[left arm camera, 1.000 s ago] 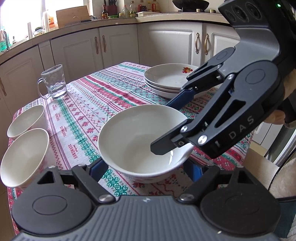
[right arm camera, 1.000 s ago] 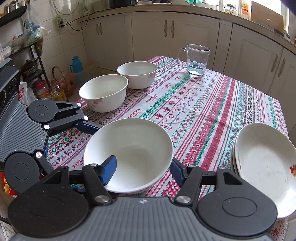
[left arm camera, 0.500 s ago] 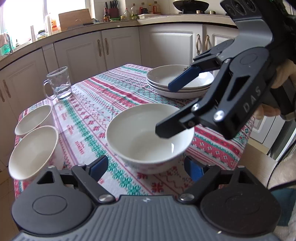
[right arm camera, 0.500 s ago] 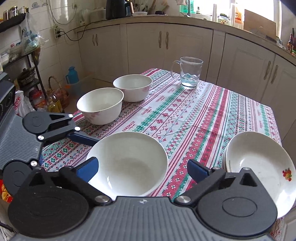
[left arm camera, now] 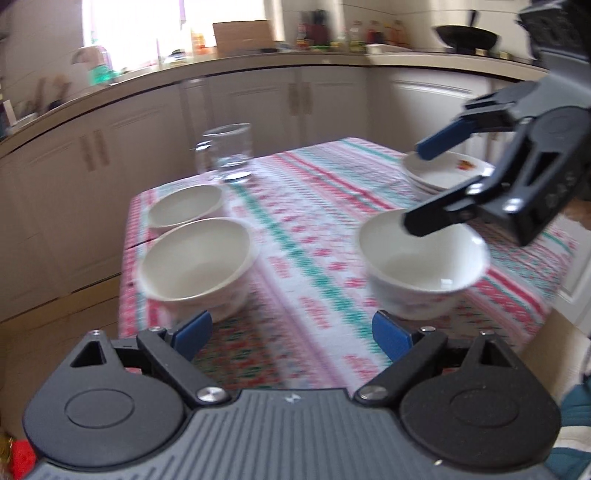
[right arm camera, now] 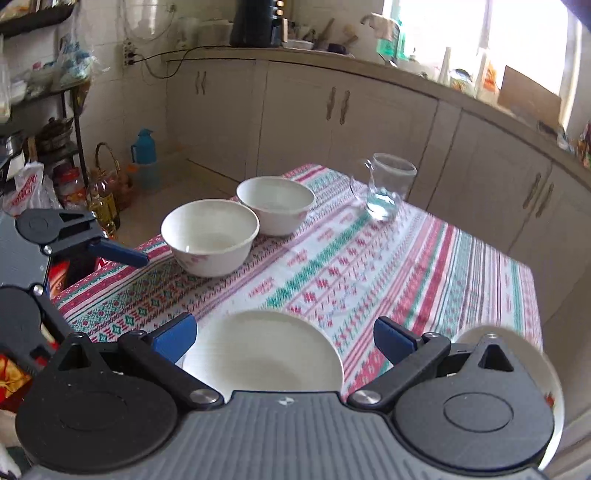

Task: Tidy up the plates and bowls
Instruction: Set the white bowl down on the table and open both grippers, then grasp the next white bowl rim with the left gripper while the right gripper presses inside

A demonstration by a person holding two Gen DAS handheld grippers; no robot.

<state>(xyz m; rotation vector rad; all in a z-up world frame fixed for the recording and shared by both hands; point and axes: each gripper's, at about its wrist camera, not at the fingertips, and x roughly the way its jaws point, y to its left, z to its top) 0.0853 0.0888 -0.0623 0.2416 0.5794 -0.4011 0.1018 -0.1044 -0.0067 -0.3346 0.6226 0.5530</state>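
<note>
Both claws stood apart and empty, the left gripper (left arm camera: 291, 334) having just widened, its nearest bowl (left arm camera: 423, 266) ahead-right, two bowls (left arm camera: 195, 264) ahead-left unstacked, plates (left arm camera: 448, 175) already piled beyond the right gripper (right arm camera: 284, 338).

A home kitchen. Shown by cream cabinets (right arm camera: 388, 122) under a curved countertop (left arm camera: 258, 61), a wok (left arm camera: 465, 35), bottles by the window, and a table with patterned tablecloth (right arm camera: 369, 266).

Mounted behind each pair of tongs, looking forward and down. Both sharing the two bowls (left arm camera: 195, 258) (right arm camera: 210, 236) and glass mug (left arm camera: 229, 151) (right arm camera: 386, 188) beyond the tips
</note>
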